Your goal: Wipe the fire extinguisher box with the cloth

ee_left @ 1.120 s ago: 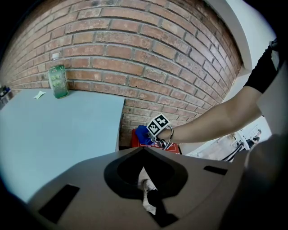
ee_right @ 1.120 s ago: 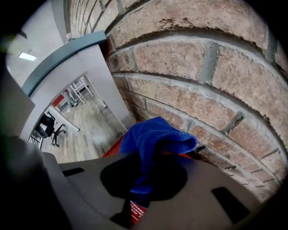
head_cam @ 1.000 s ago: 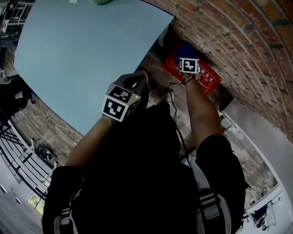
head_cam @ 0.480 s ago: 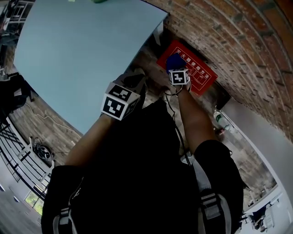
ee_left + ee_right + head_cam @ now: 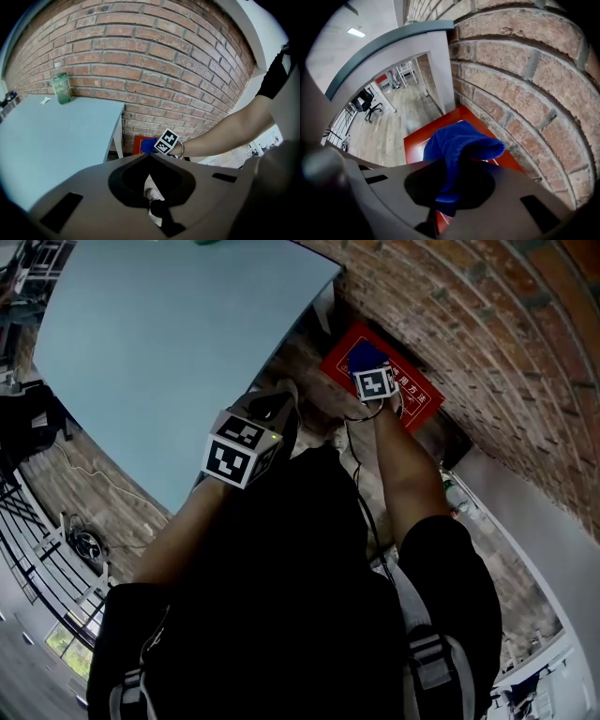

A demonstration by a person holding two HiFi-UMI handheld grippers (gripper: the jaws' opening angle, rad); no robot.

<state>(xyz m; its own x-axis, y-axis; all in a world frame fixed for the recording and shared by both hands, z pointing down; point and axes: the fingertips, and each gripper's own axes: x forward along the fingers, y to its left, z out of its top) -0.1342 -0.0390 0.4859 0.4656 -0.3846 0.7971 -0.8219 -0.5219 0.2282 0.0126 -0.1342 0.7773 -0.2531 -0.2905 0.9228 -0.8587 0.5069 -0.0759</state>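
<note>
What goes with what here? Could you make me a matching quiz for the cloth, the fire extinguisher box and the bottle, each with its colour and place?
1. cloth
2. fire extinguisher box
3. bottle

A. green, standing on the table
B. red, at the foot of the brick wall
C. blue, clamped in the jaws of the right gripper

Pairs: 1-C, 2-B, 3-A

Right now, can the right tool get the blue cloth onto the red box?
Probably yes. The right tool is shut on the blue cloth, which hangs right over the red box beside the brick wall. Nothing seems to sit between them.
</note>
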